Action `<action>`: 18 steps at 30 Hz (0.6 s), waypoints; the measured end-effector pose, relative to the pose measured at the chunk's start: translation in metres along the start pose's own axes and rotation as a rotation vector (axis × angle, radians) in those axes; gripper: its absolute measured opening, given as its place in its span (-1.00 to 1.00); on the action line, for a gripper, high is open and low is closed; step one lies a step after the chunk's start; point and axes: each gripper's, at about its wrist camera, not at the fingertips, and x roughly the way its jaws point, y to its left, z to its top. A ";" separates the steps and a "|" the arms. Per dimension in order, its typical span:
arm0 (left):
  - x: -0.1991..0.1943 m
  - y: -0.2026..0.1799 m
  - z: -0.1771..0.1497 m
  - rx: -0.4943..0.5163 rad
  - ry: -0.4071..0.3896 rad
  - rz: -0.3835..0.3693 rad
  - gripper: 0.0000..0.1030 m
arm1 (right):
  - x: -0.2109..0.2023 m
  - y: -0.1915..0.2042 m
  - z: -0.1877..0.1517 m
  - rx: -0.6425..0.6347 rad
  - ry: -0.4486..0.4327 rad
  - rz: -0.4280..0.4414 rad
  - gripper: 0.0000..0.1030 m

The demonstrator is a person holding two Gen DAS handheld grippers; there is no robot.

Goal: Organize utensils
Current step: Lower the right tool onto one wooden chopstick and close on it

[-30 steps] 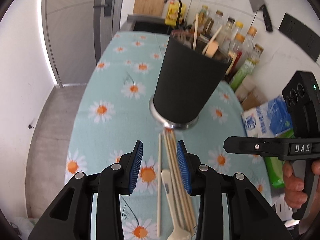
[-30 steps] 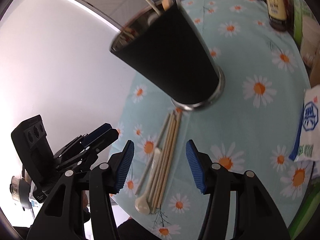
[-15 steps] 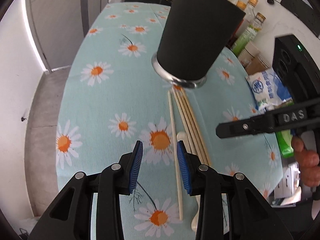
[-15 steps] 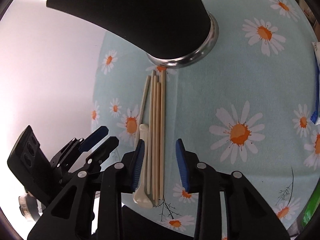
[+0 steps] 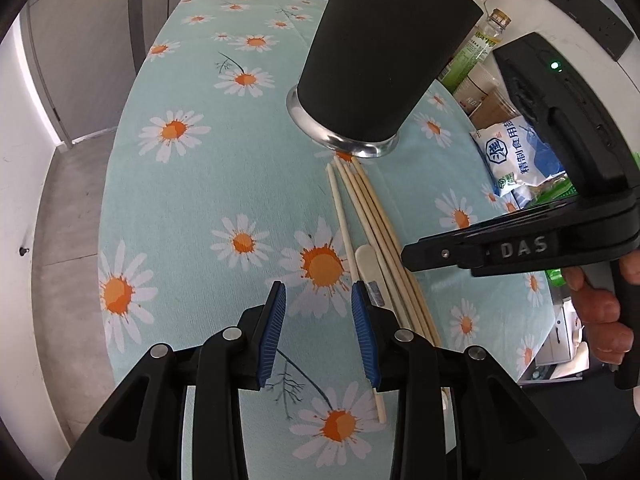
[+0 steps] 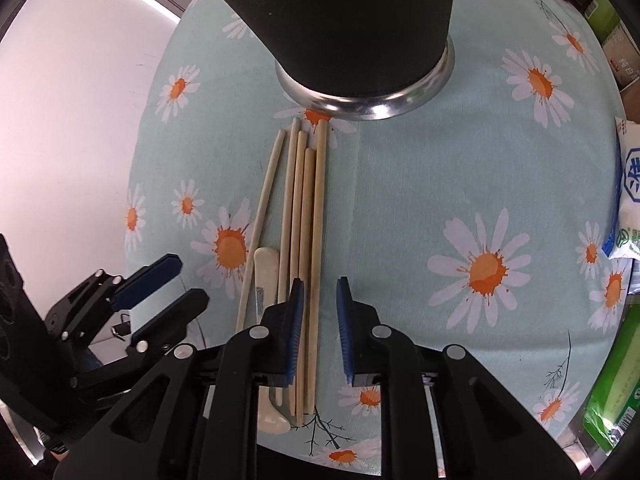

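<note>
Lowered nearer five chopsticks (image 6: pixel 298 216) and one pale spoon (image 6: pixel 267 280) below one black holder (image 6: pixel 352 20). Right claw (image 6: pixel 319 332) narrowly parted, straddling two sticks; left claw (image 5: pixel 319 334) open, empty.

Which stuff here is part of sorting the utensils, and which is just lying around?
Part of the job:
chopsticks
spoon
black cup
left gripper, open
right gripper, open

Lying around:
salt bag
bottles
green packet
</note>
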 end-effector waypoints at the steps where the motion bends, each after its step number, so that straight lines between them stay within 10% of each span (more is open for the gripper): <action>1: -0.001 0.001 0.000 0.001 0.000 -0.008 -0.38 | 0.002 0.002 0.001 0.005 0.003 -0.008 -0.66; 18: 0.004 0.019 0.002 0.048 0.040 -0.064 -0.38 | 0.012 0.018 0.013 0.061 0.004 -0.072 -0.71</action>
